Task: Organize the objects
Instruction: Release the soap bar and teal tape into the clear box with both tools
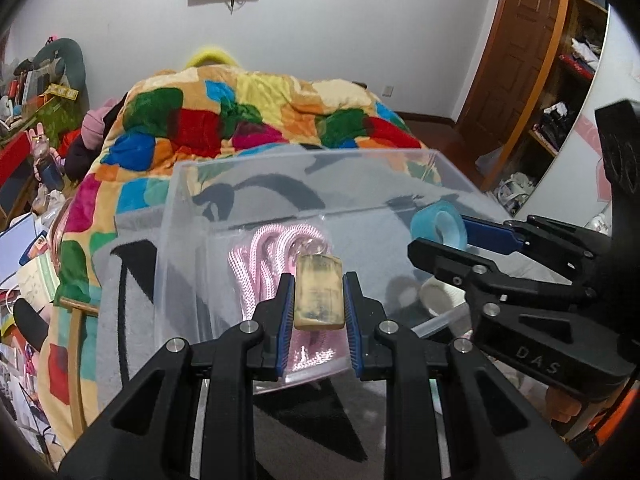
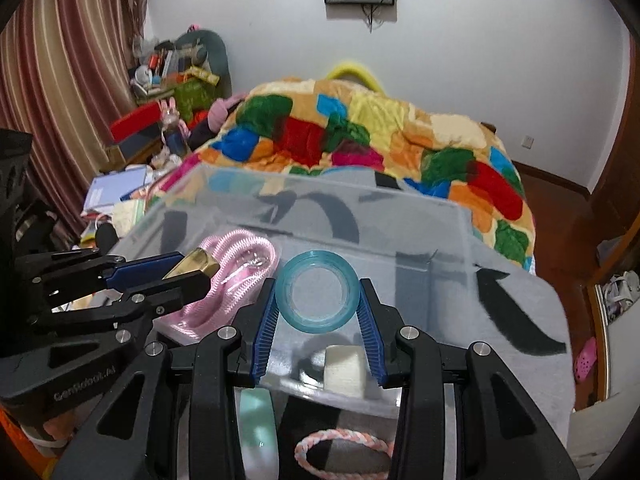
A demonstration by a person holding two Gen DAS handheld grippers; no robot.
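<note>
A clear plastic box [image 1: 188, 216] stands on the grey blanket; it also shows in the right wrist view [image 2: 448, 224]. Inside lie a bagged pink rope [image 1: 260, 264] and a white roll [image 1: 440, 298]. My left gripper [image 1: 319, 300] is shut on a tan rectangular block [image 1: 319, 296] and holds it over the box, above the rope. My right gripper [image 2: 318, 294] is shut on a blue tape roll [image 2: 318, 294] over the box's right side. The left gripper [image 2: 192, 270] with the block also shows in the right wrist view, and the tape [image 1: 438, 226] in the left wrist view.
A colourful patchwork quilt [image 1: 248, 112] covers the bed behind the box. A pink-white braided ring [image 2: 344, 452] and a pale green roll [image 2: 258, 428] lie in front of the box. Clutter fills the left side [image 1: 36, 112]. A wooden door [image 1: 516, 40] and shelves stand at right.
</note>
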